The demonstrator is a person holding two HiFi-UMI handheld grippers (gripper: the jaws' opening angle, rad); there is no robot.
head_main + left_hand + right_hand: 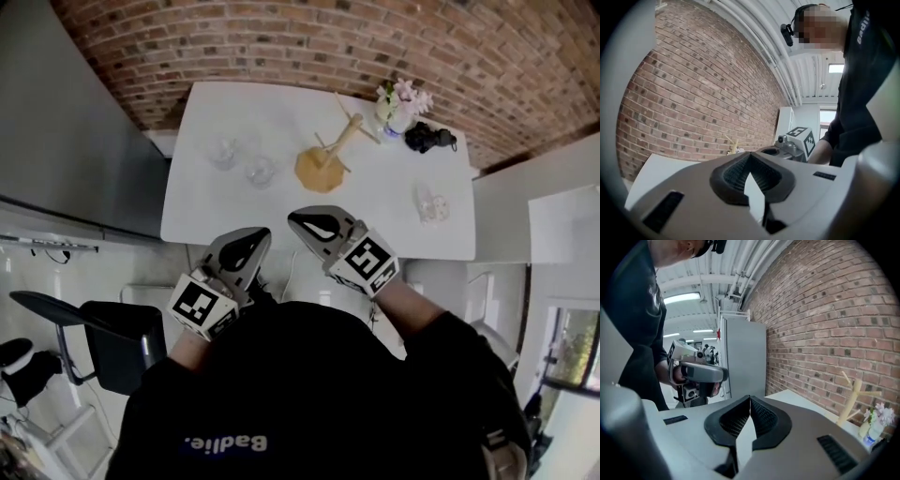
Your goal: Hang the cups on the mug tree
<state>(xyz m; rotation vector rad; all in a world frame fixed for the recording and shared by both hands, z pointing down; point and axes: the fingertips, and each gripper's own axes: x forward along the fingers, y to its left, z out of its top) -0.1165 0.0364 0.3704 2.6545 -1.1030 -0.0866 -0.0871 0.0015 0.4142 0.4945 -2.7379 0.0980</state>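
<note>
A wooden mug tree stands mid-table on its round base, its pegs bare; its top shows in the right gripper view as the mug tree. Two clear glass cups sit left of it, and a third glass cup lies near the table's right edge. My left gripper and right gripper hover at the table's near edge, both shut and holding nothing. In its own view the left gripper has its tips together, and so does the right gripper.
The white table stands against a brick wall. A vase of flowers and a black object sit at the back right corner. A dark chair stands at the lower left, a grey cabinet to the left.
</note>
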